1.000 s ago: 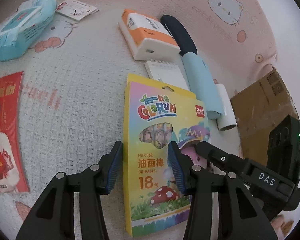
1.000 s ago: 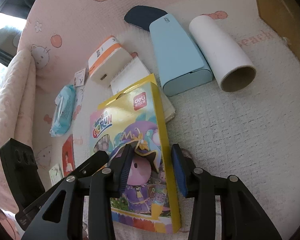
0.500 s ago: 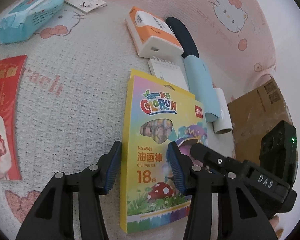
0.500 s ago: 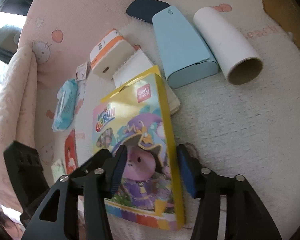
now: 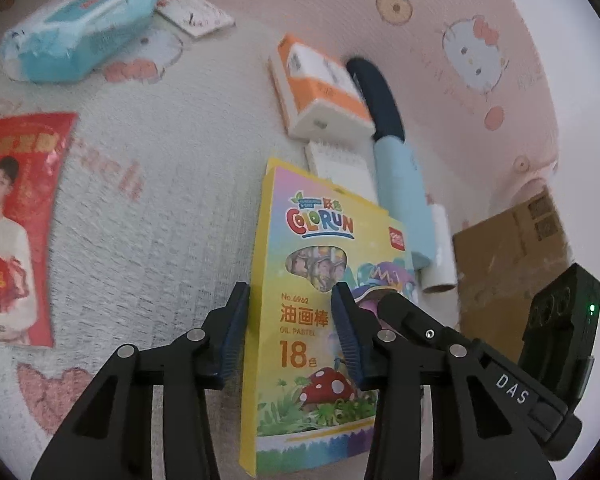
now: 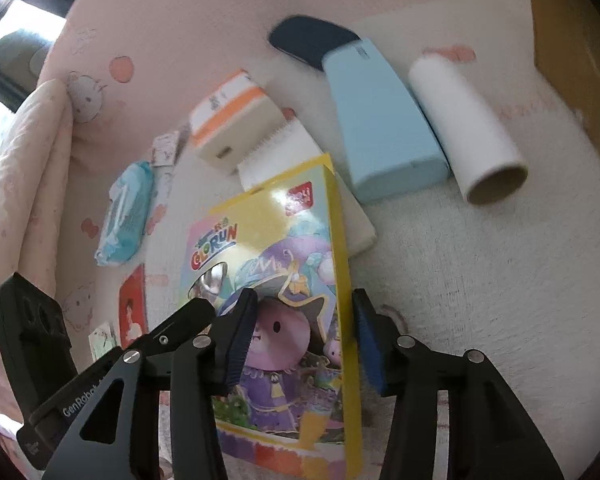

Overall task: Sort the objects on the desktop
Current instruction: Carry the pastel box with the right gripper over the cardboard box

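A yellow oil pastel box [image 5: 320,280] lies on the white knit cloth, its far end resting on a white notepad [image 5: 340,166]. My left gripper [image 5: 292,332] is open, its fingers straddling the box's left half. My right gripper [image 6: 300,340] is open too, its fingers straddling the box's right half [image 6: 296,272]. Neither gripper visibly clamps the box. Beyond it lie an orange-white tissue pack [image 5: 320,88], a dark blue case [image 5: 376,92], a light blue case [image 5: 404,196] and a white roll [image 5: 440,248].
A blue wet-wipe pack [image 5: 76,28] and a small card [image 5: 196,12] lie far left. A red printed packet [image 5: 16,220] lies at the left edge. A cardboard box [image 5: 512,260] stands at the right. A pink cartoon-print cushion [image 5: 460,40] backs the surface.
Both grippers have drawn back a little and the views have shifted; the box looks slightly farther along the fingers. The jaws stay open around the box.
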`<action>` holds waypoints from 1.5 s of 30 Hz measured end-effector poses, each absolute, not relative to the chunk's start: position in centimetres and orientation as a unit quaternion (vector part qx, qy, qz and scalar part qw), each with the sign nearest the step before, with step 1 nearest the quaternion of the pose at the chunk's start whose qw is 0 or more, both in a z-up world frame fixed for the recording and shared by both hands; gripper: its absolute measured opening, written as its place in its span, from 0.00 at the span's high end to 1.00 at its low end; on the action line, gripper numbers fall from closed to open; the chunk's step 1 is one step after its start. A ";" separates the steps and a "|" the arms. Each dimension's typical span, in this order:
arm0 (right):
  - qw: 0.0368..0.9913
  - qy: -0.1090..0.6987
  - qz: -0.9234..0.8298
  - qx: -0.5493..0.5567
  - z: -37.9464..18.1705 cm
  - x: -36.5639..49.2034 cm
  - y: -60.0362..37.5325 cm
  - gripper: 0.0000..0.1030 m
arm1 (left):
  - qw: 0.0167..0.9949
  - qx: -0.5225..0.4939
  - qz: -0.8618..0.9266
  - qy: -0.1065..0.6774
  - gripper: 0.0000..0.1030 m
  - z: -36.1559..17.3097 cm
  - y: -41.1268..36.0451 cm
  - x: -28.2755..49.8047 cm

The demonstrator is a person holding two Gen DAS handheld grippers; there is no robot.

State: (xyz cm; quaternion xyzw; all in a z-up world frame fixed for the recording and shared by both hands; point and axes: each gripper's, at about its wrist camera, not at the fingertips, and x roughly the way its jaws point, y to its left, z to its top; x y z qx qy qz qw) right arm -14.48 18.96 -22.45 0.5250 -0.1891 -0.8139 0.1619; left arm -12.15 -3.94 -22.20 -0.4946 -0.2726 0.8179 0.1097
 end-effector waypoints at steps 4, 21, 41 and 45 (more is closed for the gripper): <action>0.180 -0.192 -0.824 0.501 -19.6 -14.6 18.7 0.58 | 0.114 -0.463 0.833 -0.281 0.59 -18.9 -4.9 -11.8; 0.252 -0.167 -0.882 0.361 -4.2 -12.2 17.6 0.58 | 0.150 -0.311 0.901 -0.262 0.60 -4.5 -5.7 -8.7; 0.269 -0.171 -0.896 0.309 0.1 -8.9 19.5 0.58 | 0.161 -0.272 0.918 -0.240 0.60 -0.4 -4.2 -5.1; 0.273 -0.171 -0.894 0.311 0.0 -9.3 19.8 0.58 | 0.155 -0.275 0.919 -0.235 0.60 -0.1 -3.9 -5.6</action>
